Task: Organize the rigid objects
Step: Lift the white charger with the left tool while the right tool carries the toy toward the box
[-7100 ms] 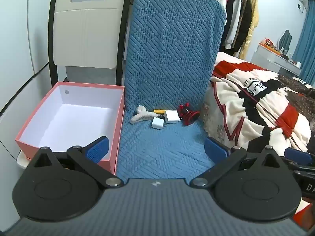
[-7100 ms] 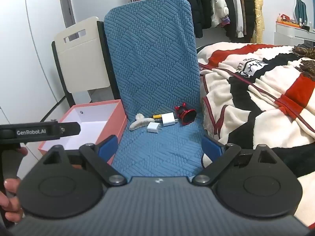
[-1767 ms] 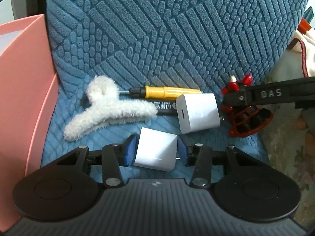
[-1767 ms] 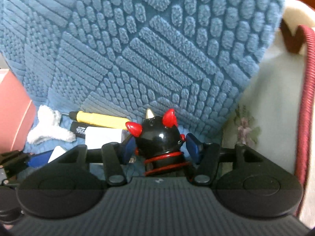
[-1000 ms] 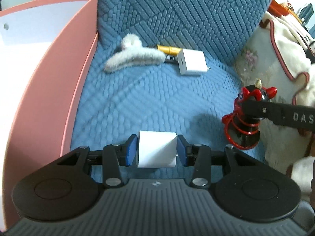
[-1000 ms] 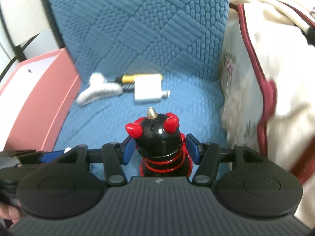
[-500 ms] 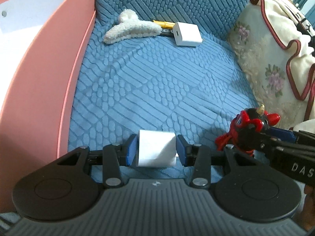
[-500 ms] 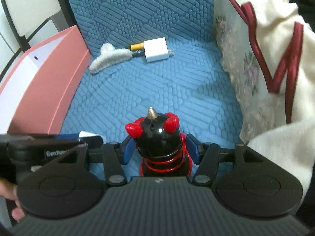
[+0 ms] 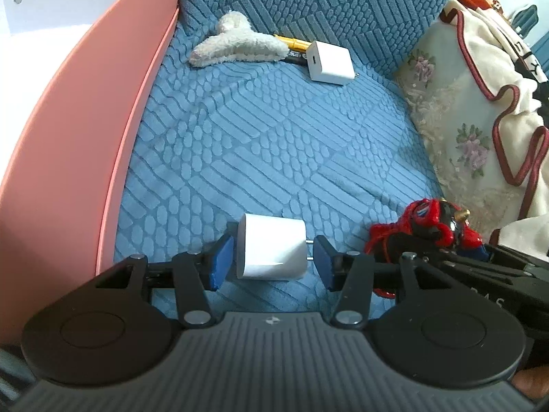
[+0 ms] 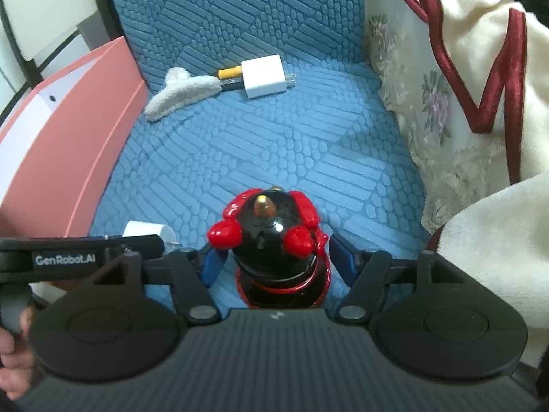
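Release time on both sides, so pull each gripper straight back along its own fingers, no sideways swipe, or you'll knock over what you set down.

Your left gripper (image 9: 273,261) has just been opening: the small white cube charger (image 9: 272,252) sits between the jaws on the blue quilted seat cushion (image 9: 274,144), with a visible gap on the prong side; the other blue pad is so near I can't tell if it touches. So back out clean and watch those prongs.

Your right gripper (image 10: 276,261) has just been opening too, with the black-and-red horned toy figure (image 10: 274,240) standing between the jaws, and both blue pads look clear of it. It's tall and probably tippy on soft fabric, so I'd open a bit wider before you retreat.

Well ahead of both sets of jaws, by the seat back, are the bigger white charger block (image 9: 330,62), the fluffy white hair claw (image 9: 236,45) and a yellow-handled tool (image 10: 230,72). The pink open box (image 9: 103,110) is off left of your left jaws.
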### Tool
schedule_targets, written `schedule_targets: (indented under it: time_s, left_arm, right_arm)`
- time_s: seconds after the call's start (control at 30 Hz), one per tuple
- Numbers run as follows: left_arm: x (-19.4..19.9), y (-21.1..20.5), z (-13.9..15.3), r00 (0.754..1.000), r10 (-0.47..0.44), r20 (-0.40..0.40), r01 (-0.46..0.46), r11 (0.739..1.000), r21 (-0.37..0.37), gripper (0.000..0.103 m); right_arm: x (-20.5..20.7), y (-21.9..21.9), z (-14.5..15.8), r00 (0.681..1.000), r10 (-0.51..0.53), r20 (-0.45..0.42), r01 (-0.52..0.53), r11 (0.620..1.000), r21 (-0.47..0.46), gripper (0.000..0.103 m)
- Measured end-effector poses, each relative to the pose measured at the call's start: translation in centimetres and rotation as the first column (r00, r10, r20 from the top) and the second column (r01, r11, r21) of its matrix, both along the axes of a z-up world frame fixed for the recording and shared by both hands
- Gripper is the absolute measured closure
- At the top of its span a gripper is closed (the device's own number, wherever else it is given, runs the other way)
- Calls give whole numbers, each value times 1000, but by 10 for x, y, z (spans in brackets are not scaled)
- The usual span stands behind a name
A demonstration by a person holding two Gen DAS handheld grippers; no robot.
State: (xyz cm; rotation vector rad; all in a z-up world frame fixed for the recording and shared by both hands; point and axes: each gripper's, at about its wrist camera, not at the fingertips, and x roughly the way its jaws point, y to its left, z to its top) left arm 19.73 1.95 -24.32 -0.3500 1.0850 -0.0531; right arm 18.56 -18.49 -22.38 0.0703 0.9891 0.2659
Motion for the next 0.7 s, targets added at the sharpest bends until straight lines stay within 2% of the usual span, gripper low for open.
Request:
schedule_targets:
  time_s: [0.23,0.33,0.43,0.7]
  left_arm:
    - [3,-4,-6,999,31,8,-31,1000,-5,46]
    - [4,-10,-8,1000,-3,5,2,999,45,50]
    - [5,-9,-8,1000,-5,2,5,999,38,52]
    - [-1,-8,12,1000,5,21,-6,997,73,53]
  right_arm:
    - [1,3,-3,1000,-17,26,17,1000,9,40]
    - [1,4,-2,999,-16,34,16,1000,4,40]
    - [3,1,-2,1000,-18,14,18,1000,17,40]
    - [-2,-2,13,999,-9,33,8,1000,22,40]
